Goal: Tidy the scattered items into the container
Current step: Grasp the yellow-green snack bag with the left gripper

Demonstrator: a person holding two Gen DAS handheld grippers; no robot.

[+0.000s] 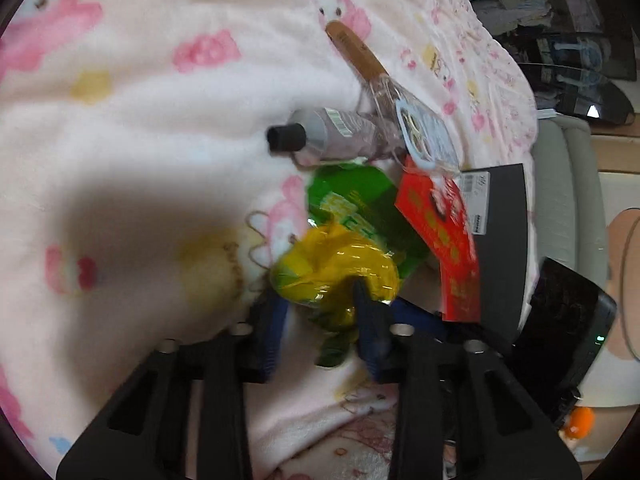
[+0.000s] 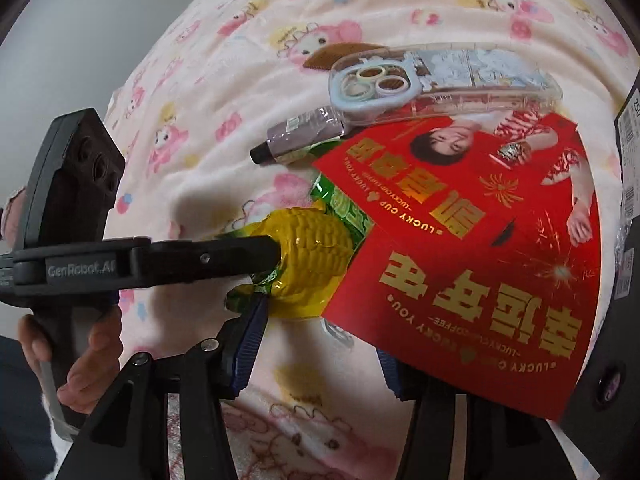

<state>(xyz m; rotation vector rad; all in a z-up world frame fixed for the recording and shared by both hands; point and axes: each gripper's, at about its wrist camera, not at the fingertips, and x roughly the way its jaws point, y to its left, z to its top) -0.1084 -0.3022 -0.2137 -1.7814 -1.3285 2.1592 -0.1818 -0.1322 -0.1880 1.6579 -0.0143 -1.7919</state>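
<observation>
Corn [image 1: 340, 268], a yellow cob sealed in clear and green wrapping, is the landmark here, lying on a pink cartoon-print blanket [image 1: 160, 120]. The left gripper [image 1: 320, 312] has its blue-padded fingers [image 1: 372, 320] on either side of the cob's near end; they look pressed into the wrapper, though blur makes the contact hard to confirm. From the right wrist view, the left gripper's black finger reaches in from the side and meets the same end of the cob, with a person's hand [image 2: 80, 360] around that gripper's handle. The right gripper [image 2: 320, 344] sits just below the corn with its fingers apart: one blue pad [image 2: 250, 340] touches the twisted tail of the wrapper, while the other is largely hidden under a red card [image 2: 460, 240] with gold lettering, so I cannot tell whether that edge is clamped. That red card lies just beside the corn, overlapping a green packet [image 1: 352, 196] that sits under and beyond the cob. Farther beyond the corn lies a grey tube [image 1: 328, 132] with a black cap, touching a clear phone case [image 2: 440, 76], and past that a brown wooden handle [image 1: 356, 52]. Beside the card, away from the corn, a black box [image 1: 504, 240] with a white label rests at the blanket's edge.
</observation>
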